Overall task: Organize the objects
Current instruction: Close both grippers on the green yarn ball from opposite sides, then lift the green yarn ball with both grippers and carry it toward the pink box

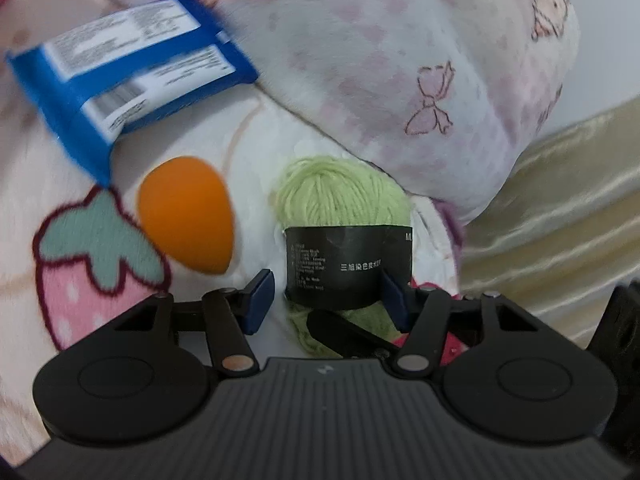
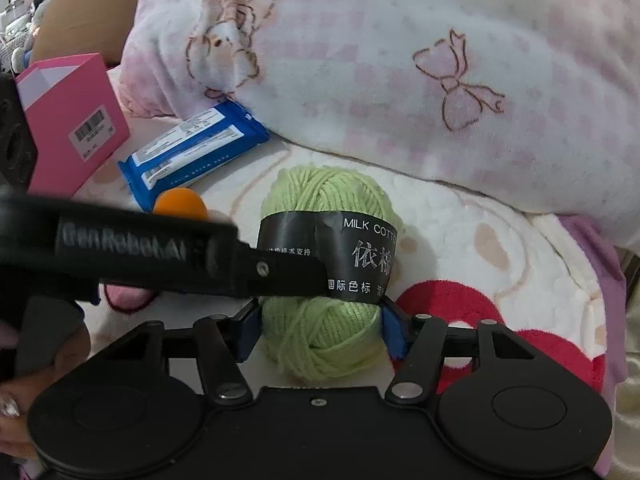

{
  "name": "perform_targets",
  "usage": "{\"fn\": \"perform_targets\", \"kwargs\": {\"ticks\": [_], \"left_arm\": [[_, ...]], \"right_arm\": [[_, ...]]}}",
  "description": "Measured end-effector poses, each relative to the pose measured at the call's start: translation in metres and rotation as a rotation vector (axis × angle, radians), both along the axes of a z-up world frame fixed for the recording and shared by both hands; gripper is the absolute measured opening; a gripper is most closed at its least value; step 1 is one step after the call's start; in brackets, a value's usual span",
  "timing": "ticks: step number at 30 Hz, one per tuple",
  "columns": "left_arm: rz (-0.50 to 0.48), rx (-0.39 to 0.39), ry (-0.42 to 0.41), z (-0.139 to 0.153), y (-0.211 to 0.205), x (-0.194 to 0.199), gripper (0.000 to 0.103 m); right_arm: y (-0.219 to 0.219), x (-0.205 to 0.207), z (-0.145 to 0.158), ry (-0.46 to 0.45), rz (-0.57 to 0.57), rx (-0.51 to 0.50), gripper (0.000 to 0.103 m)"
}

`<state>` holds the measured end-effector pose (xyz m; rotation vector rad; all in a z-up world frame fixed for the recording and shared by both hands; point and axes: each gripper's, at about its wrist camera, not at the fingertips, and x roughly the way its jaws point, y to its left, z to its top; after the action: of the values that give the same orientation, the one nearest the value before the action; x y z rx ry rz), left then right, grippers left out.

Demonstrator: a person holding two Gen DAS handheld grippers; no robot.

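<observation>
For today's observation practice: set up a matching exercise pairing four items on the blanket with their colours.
Column one:
1. ball of yarn
2. egg-shaped sponge
3. snack packet
4. open box

Column two:
A. pink
B. light green
C. blue
D. orange

Pairs: 1-B, 2-D, 3-C, 4-A.

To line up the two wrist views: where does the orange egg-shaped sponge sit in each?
Left wrist view: orange sponge lies left of centre, in full view, between the strawberry print and the green yarn ball.
Right wrist view: orange sponge is left of centre, mostly hidden behind the other black tool, just below the blue packet.
Shared landmark: the yarn ball's black label.
</observation>
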<state>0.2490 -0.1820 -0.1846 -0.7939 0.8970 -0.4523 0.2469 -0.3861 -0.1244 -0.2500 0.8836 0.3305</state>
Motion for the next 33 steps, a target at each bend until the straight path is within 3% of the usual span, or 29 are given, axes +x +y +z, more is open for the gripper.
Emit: {"fn": "perform_targets", "kwargs": {"ticks": [3, 13, 26, 29, 33], "left_arm": [[-0.003, 0.001, -0.024, 0.005, -0.002, -0.006, 0.041], [-0.093, 0.114, -0.114, 0.033, -0.022, -0.014, 0.040], [-0.103, 0.126, -0.020, 0.044, -0.004, -0.022, 0.040], [-0.129, 0.164, 0.004, 0.052, -0.001, -0.023, 0.040], [-0.154, 0.210, 0.044, 0.063, 0.001, -0.027, 0.040]], "right_arm": [[0.001, -0.005, 0.002, -0.018, -0.013, 0.020, 0.060], [-0.004, -0.019, 0.010, -0.029, -0.033, 0.076, 0.059], [0.009, -0.030, 0.017, 0.036, -0.053, 0.153, 0.063], [0.009, -0.033, 0.018, 0.064, -0.057, 0.212, 0.066], [0.019, -0.043, 0.022, 0.081, -0.052, 0.206, 0.066]]}}
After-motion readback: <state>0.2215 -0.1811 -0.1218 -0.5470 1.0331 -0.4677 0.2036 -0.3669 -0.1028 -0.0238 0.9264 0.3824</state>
